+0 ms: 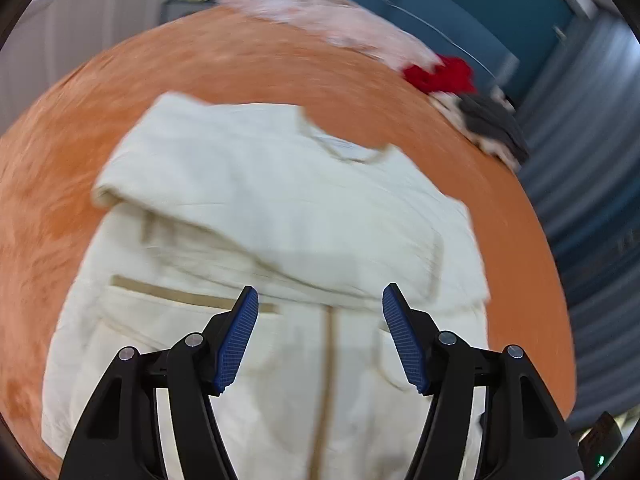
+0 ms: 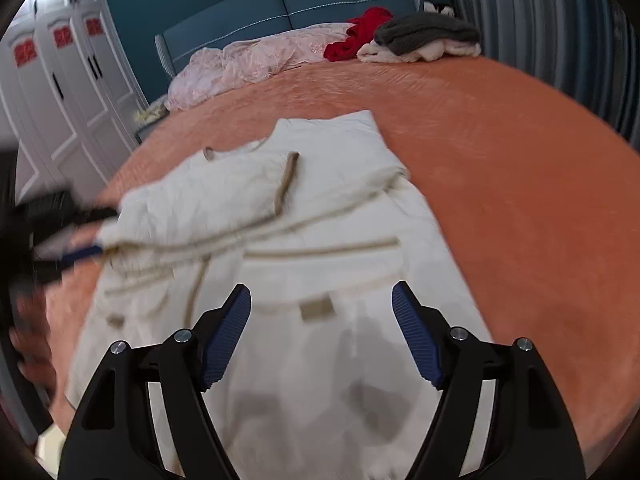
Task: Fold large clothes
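A cream jacket (image 1: 280, 200) with tan trim lies spread on the orange bedspread (image 1: 240, 60), with one sleeve folded across its chest. My left gripper (image 1: 320, 292) hovers over the jacket's front, open, with nothing between its blue pads. In the right wrist view the same jacket (image 2: 320, 208) lies lengthwise on the bedspread (image 2: 500, 160). My right gripper (image 2: 321, 288) hangs open above its lower half, holding nothing. The left gripper (image 2: 80, 248) shows there as a dark blur at the jacket's left edge, beside the folded sleeve.
At the head of the bed lie a pink quilt (image 2: 256, 60), a red garment (image 2: 360, 36) and a grey and white pile (image 2: 424, 38), below a blue headboard (image 2: 280, 4). White wardrobe doors (image 2: 60, 92) stand left, a striped curtain (image 2: 560, 32) right.
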`<state>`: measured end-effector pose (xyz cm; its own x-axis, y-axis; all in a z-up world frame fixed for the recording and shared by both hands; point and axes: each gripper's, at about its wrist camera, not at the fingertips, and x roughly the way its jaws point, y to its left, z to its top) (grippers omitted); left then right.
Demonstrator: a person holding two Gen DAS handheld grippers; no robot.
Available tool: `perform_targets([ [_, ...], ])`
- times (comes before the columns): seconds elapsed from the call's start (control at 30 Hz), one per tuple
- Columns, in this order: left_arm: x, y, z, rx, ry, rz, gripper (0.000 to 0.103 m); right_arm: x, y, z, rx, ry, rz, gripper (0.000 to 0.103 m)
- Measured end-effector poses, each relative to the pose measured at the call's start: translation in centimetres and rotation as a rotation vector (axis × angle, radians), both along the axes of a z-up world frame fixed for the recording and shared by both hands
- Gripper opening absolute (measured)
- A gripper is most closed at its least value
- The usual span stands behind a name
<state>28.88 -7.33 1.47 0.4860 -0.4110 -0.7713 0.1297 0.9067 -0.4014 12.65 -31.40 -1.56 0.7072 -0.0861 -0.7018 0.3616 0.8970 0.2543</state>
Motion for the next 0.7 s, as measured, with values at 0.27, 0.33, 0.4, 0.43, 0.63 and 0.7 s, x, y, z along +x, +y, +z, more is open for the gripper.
perform_targets([
  [0.27, 6.2, 10.7, -3.5, -0.105, 0.12, 0.286, 0.062, 8.9, -1.6, -0.8, 0.086, -0.012, -0.002, 0.071],
  [0.33, 7.4, 13.4, -4.9, -0.153, 0.155, 0.357, 0.062, 10.8, -1.6, -1.2, 0.083, 0.002, 0.004, 0.071],
  [0.4, 8.0, 15.2, -5.5, -0.197, 0.175, 0.399, 0.062, 12.5, -1.5, -1.9, 0.08, 0.026, 0.008, 0.071],
  [0.43, 8.5, 16.2, -6.1, -0.227, 0.194, 0.429, 0.062, 13.4, -1.4, -2.4, 0.088, 0.039, 0.013, 0.071],
  [0.63, 10.1, 17.5, -7.7, -0.328, 0.251, 0.465, 0.062, 16.4, -0.8, -4.2, 0.142, 0.087, 0.029, 0.058],
  [0.7, 10.7, 17.3, -7.5, -0.321, 0.253, 0.455, 0.06, 17.2, -0.4, -3.7, 0.138, 0.086, 0.056, 0.033],
])
